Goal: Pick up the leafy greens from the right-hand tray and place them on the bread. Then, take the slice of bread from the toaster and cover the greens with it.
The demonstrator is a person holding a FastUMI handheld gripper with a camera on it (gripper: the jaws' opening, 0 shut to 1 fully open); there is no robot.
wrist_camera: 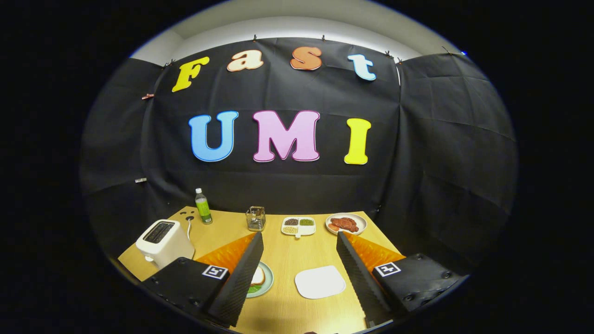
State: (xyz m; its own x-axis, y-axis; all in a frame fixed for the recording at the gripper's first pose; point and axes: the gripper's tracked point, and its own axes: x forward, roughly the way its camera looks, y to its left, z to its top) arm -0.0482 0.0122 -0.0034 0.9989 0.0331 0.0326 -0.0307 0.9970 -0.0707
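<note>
Gripper (297,273) hovers above the near edge of the counter (283,250), jaws spread wide and holding nothing. Between them lies a white rectangular tray (320,281), bare as far as visible; left of it, partly hidden by the left jaw, a green plate (265,278) carries a bread slice (258,276) with leafy greens (254,289) showing under its near edge, so the sandwich looks already covered. Toaster (164,241) stands at the near left, slot apparently empty; judgement: task near complete, jaws open because nothing remains to carry.
</note>
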